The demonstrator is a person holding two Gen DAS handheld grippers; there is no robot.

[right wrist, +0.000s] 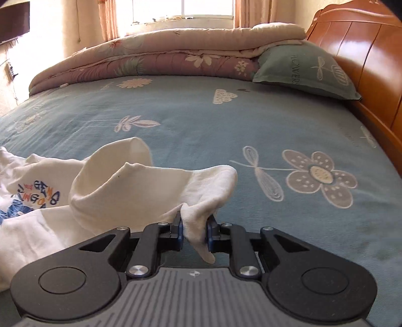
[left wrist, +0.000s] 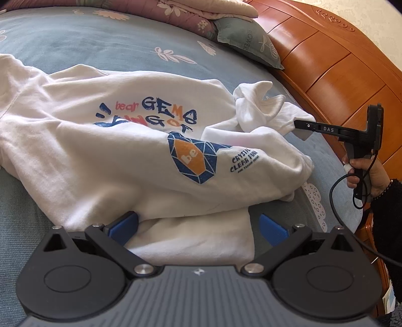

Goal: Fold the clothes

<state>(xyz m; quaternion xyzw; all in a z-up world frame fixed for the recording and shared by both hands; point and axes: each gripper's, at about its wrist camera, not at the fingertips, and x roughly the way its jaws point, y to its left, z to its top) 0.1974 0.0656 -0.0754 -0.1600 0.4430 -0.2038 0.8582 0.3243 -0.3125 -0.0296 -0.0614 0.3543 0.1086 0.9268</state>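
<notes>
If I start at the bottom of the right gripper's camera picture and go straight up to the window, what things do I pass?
Right gripper pinching the white sweatshirt → blue flowered bedsheet → folded quilt → window.

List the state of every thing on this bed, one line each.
Sweatshirt: spread on the bed, crumpled, not yet folded.
Sleeve: lifted, its end pinched.
Right gripper: shut on the sleeve.
Left gripper: open, fingers astride the hem.
Quilt: folded at the far edge.
Pillow: lying against the headboard.
</notes>
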